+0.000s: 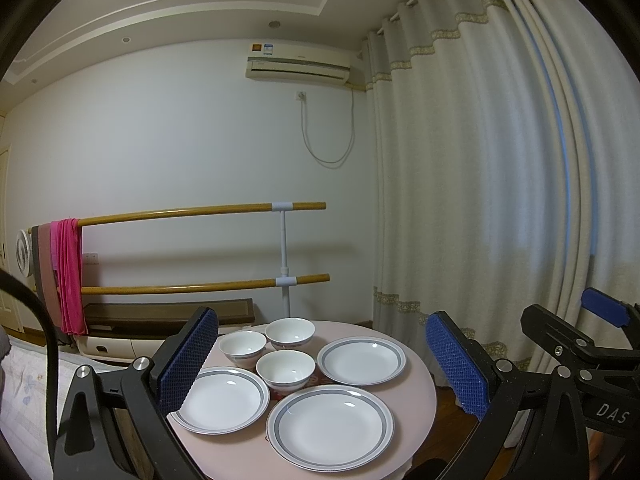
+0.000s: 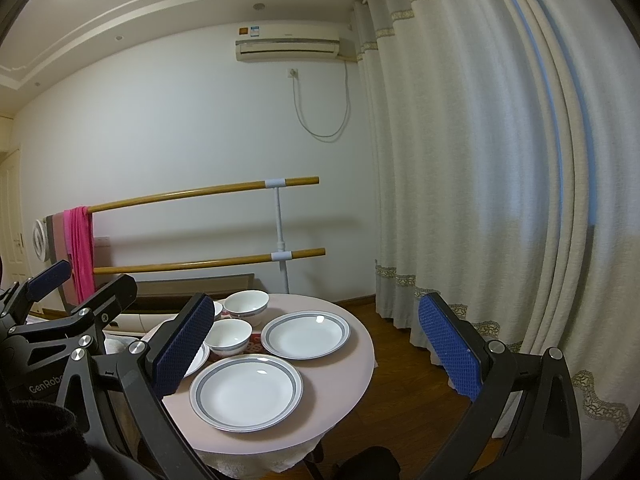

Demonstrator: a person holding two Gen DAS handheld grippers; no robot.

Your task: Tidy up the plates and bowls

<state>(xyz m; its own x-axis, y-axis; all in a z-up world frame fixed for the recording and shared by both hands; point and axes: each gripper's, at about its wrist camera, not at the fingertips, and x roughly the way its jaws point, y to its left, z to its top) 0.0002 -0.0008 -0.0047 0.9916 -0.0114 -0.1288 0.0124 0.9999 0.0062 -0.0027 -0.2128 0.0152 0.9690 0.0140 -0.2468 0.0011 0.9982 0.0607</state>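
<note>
Left wrist view puts my left gripper (image 1: 322, 364) above the near edge of a round pink table (image 1: 416, 400), its blue-padded fingers (image 1: 188, 360) spread wide with nothing between them. Going left to right across the tabletop, I see the left plate (image 1: 222, 399), white with a grey band, partly hidden behind my left finger pad. Just behind it sits the left bowl (image 1: 242, 347), with the far bowl (image 1: 289, 333) beside it at the far side and the near bowl (image 1: 283, 369) in front of them; the three bowls are clustered close together in the middle. The near plate (image 1: 330, 427) lies closest to me, and the right plate (image 1: 361, 360) sits toward the table's right edge. All three plates lie flat and apart from each other, none stacked. At the far right of this view I see my right gripper (image 1: 568, 332), held off the table's right side.

In the right wrist view, my right gripper's own fingers (image 2: 450, 354) are also wide apart and empty, hovering over the table's near right side and the wooden floor (image 2: 404, 376). A cream curtain (image 2: 480, 160) hangs to the right.
</note>
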